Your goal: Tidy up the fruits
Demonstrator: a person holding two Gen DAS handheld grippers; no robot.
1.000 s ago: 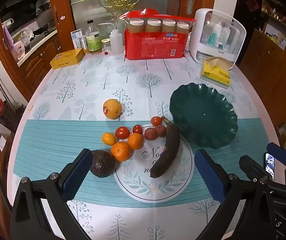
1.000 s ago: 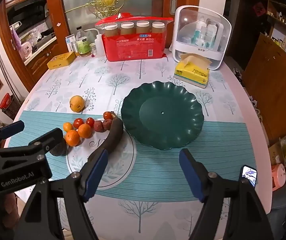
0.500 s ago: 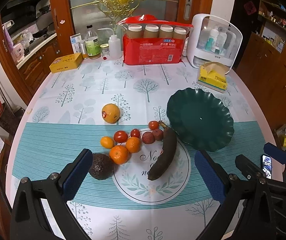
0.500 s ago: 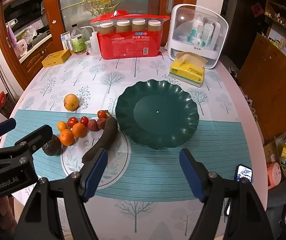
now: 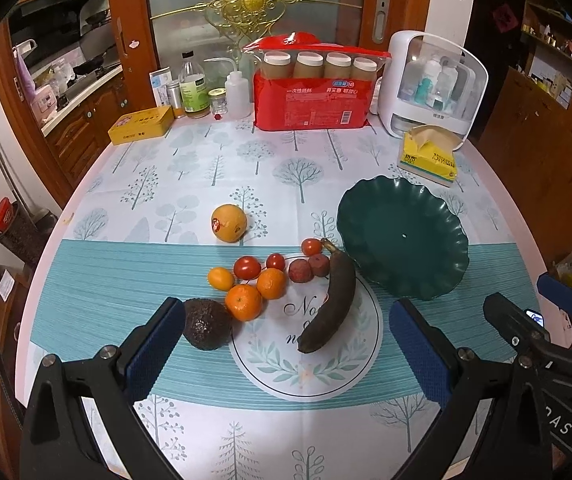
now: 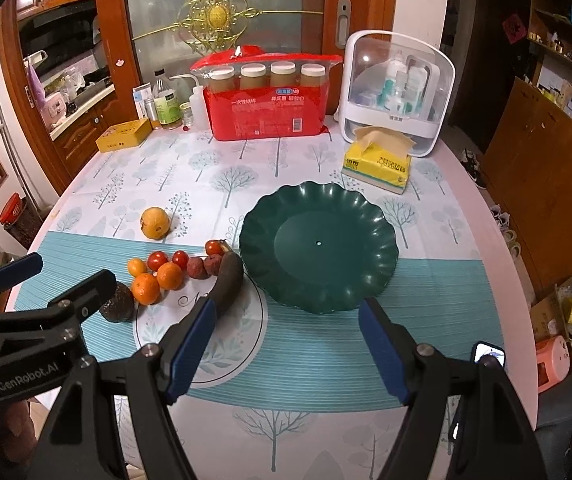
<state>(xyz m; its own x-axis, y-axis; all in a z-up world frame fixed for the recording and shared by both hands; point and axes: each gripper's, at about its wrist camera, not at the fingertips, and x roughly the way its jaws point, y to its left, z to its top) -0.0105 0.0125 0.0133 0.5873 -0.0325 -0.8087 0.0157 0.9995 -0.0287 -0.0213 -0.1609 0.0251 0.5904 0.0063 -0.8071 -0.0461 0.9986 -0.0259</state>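
A: Where does the fruit sit on the table [image 5: 134,264]?

B: It clusters toward the near left part, on the teal band of the cloth. The blackened banana [image 5: 332,300] lies lengthwise across the round printed mat [image 5: 306,364], its stem end toward the green plate [image 5: 402,236]. Two tangerines [image 5: 256,294] touch each other just left of it, with the cherry tomatoes [image 5: 247,267] and two lychees [image 5: 309,267] behind them.

A: And the avocado [image 5: 207,323]?

B: It is nearest the front edge, touching the closer tangerine. The large orange [image 5: 229,223] sits alone, farther toward the back edge.

A: Does the plate hold anything?

B: No, it lies to the right of the fruit, and the banana's stem nearly meets its rim.

A: How do the grippers stand?

B: The left gripper [image 5: 282,344] hangs over the near edge with its blue pads [image 5: 154,348] wide apart, the avocado just beside the left pad. The right gripper [image 6: 286,344] is likewise spread, holding nothing, in front of the plate.
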